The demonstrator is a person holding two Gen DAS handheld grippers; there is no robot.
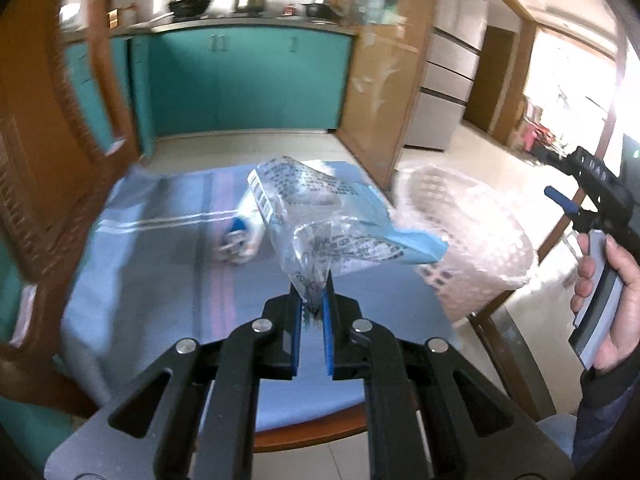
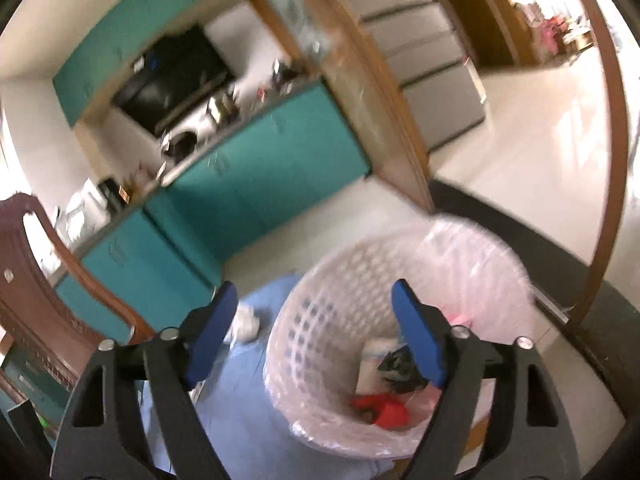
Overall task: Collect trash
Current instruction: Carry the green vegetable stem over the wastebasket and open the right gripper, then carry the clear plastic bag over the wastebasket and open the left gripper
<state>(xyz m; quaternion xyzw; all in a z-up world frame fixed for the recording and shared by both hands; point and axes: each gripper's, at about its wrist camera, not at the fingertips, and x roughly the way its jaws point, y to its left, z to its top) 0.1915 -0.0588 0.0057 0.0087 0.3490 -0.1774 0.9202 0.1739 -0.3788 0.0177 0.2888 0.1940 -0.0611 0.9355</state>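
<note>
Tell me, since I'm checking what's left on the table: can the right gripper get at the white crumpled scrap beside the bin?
Probably yes. The right gripper is open and empty, and the white scrap lies uncovered on the blue cloth, just left of the bin, with nothing between.

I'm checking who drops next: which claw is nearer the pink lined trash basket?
Right. The right claw hangs open directly over the trash basket. The left claw, shut on a clear plastic wrapper, is over the table beside it.
</note>
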